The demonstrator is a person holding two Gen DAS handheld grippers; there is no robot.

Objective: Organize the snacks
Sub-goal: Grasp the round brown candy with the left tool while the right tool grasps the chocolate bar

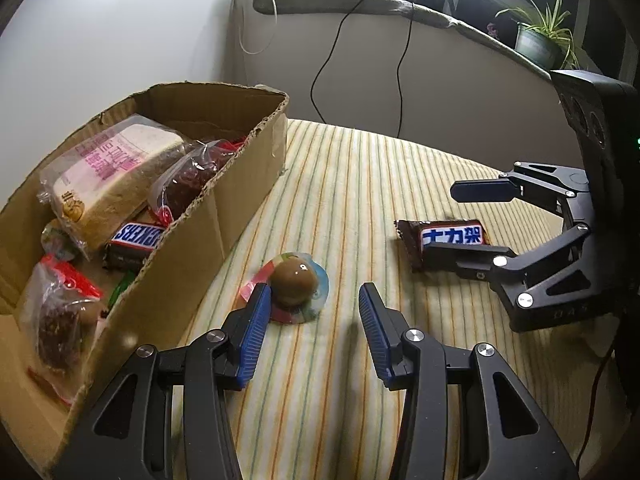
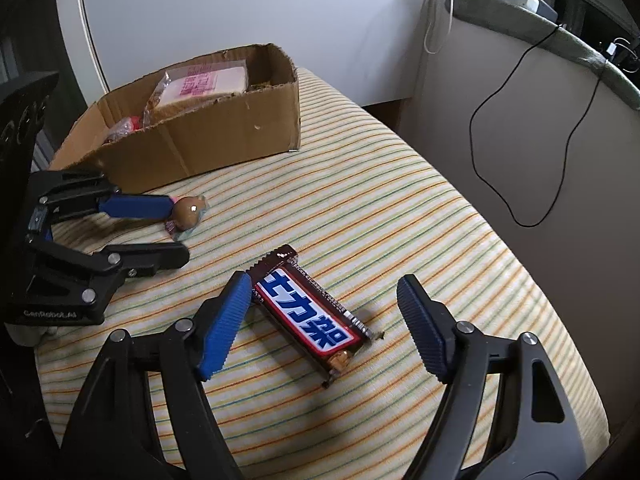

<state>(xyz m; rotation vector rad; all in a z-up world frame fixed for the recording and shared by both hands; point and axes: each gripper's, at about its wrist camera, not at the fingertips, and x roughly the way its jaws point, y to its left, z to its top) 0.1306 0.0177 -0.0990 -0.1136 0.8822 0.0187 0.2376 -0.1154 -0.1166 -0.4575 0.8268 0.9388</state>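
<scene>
A brown jelly cup [image 1: 295,285] with a coloured rim lies on the striped cloth, just ahead of my open left gripper [image 1: 310,312], close to its left finger. It also shows in the right wrist view [image 2: 189,211], beside the left gripper [image 2: 176,228]. A Snickers bar [image 2: 310,314] lies between the fingers of my open right gripper [image 2: 324,308], nearer the left one. In the left wrist view the bar [image 1: 444,240] lies under the open right gripper [image 1: 468,220]. The cardboard box [image 1: 224,208] at the left holds bread, another Snickers and bagged snacks.
The box [image 2: 224,136] stands at the back left of the round, cloth-covered table [image 2: 400,200]. A wall, a padded ledge with black cables [image 1: 400,60] and a potted plant [image 1: 540,40] lie beyond the table's far edge.
</scene>
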